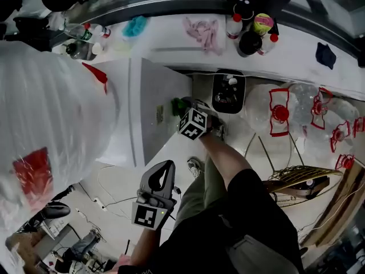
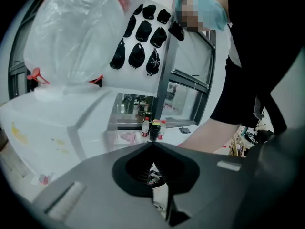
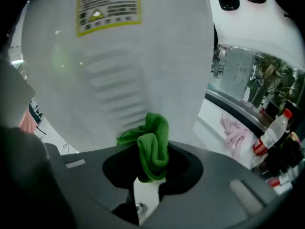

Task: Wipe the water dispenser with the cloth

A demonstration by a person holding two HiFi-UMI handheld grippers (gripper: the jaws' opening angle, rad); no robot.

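Observation:
The white water dispenser (image 1: 149, 104) stands below me, with a big clear water bottle (image 1: 51, 124) on top at the left. My right gripper (image 1: 182, 109) is shut on a green cloth (image 1: 179, 105) and presses it against the dispenser's side panel. In the right gripper view the bunched cloth (image 3: 152, 144) fills the jaws of the right gripper (image 3: 151, 152), right against the white panel (image 3: 119, 75) under a yellow label (image 3: 108, 4). My left gripper (image 1: 165, 165) hangs lower, away from the dispenser, its jaws closed on nothing. The left gripper (image 2: 152, 144) points toward the dispenser (image 2: 57, 128).
A white sill behind the dispenser carries a pink rag (image 1: 202, 32), a teal rag (image 1: 136, 26) and bottles (image 1: 251, 24). Empty water jugs with red handles (image 1: 279, 113) and a black bin (image 1: 228, 93) stand on the right. Cables (image 1: 108, 201) lie on the floor.

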